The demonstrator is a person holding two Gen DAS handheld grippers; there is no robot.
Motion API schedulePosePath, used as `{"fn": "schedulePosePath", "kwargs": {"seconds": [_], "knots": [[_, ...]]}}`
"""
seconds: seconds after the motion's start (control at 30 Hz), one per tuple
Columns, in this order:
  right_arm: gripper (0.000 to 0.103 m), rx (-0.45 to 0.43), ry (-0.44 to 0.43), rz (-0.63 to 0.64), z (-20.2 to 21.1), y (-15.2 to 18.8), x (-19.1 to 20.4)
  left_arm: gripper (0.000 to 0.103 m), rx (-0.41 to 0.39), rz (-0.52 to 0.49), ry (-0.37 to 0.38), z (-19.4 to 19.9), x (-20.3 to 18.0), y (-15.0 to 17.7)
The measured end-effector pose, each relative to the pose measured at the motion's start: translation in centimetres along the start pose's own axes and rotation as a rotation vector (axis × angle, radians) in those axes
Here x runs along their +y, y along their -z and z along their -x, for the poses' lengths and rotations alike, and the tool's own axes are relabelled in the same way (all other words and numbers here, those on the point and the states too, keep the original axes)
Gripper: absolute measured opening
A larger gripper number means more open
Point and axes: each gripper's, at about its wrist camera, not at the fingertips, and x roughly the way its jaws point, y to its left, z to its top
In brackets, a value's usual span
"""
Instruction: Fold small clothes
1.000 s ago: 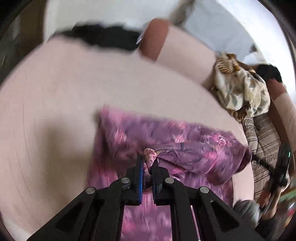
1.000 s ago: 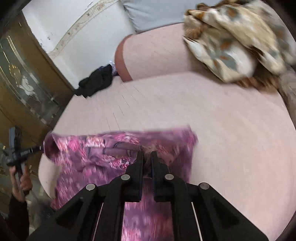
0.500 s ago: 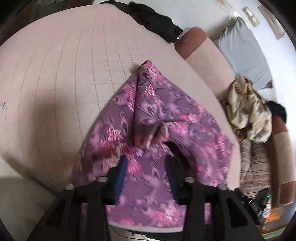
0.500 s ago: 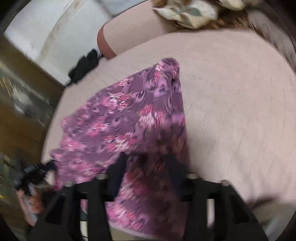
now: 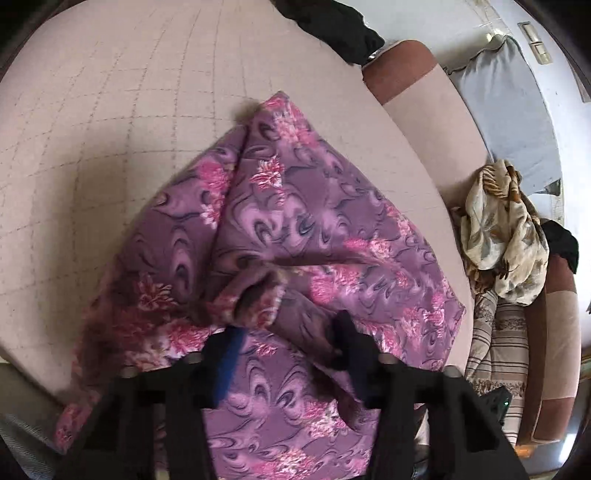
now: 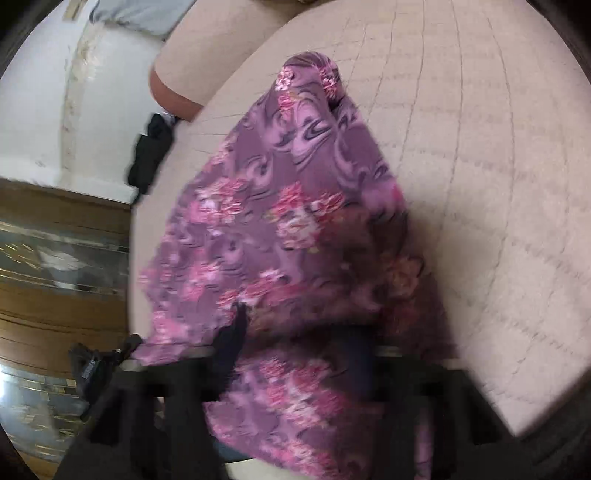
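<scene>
The purple fabric garment with pink flowers and dark swirls [image 5: 295, 229] lies crumpled on a pale pink quilted cushion; its far end tapers to a raised point; a ridge runs along the middle; its near edge spills over the cushion's front [image 6: 295, 229].

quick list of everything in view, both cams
garment: 1, purple with pink flowers, on sofa
sofa: 1, pale pink, under garment
black cloth: 1, black, sofa's far edge
cushion: 1, grey, by wall
patterned cloth: 1, cream and brown, right of garment
striped cloth: 1, beige, below patterned cloth
cabinet: 1, brown, beside sofa
left gripper: 1, black, over garment, jaws apart, just been closing
right gripper: 1, black, jaws apart, just been closing, garment between
</scene>
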Motion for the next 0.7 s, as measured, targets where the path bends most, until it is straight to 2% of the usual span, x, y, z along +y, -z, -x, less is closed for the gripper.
{"fn": "schedulePosePath", "kwargs": {"seconds": [0.03,0.1,0.13,0.23,0.3,0.33,0.37,0.43,0.47,0.5,0.57,0.63,0.7], "knots": [[0.007,0.007,-0.008,0.001,0.3,0.2,0.0,0.029,-0.010,-0.011,0.001,0.3,0.1,0.2],[0.005,-0.001,0.000,0.034,1.1,0.8,0.5,0.006,-0.017,-0.045,-0.007,1.1,0.3,0.6],[0.005,-0.006,0.005,0.049,1.6,1.1,0.7,0.006,-0.024,-0.047,0.035,2.0,0.4,0.9],[0.004,-0.059,-0.013,0.113,5.1,3.2,1.9,0.006,-0.083,-0.109,0.090,5.1,0.3,2.1],[0.004,-0.076,-0.034,0.130,6.9,4.7,2.0,0.006,-0.086,-0.125,0.086,5.9,1.0,3.0],[0.004,-0.073,-0.032,0.139,7.2,5.5,1.9,0.006,-0.076,-0.139,0.060,5.6,1.3,3.4],[0.004,-0.060,-0.004,0.156,6.9,6.4,1.8,0.006,-0.064,-0.171,-0.001,4.7,1.6,3.9],[0.004,-0.017,0.059,0.185,5.1,7.4,1.4,0.006,-0.005,-0.166,-0.083,2.7,2.1,4.3],[0.004,-0.008,0.119,0.194,3.9,7.7,1.0,0.006,0.008,-0.172,-0.085,2.4,1.9,4.4],[0.004,-0.001,0.151,0.192,3.4,7.9,0.8,0.006,-0.013,-0.204,-0.110,2.7,1.2,4.7],[0.004,-0.023,0.139,0.186,4.1,7.9,1.2,0.006,-0.046,-0.254,-0.145,3.8,0.1,5.5],[0.004,-0.058,0.172,0.222,5.4,8.1,2.3,0.006,-0.049,-0.266,-0.148,4.5,-0.1,6.5],[0.004,-0.055,0.201,0.260,5.4,8.3,2.9,0.006,-0.038,-0.270,-0.189,3.7,0.6,6.9]]}}
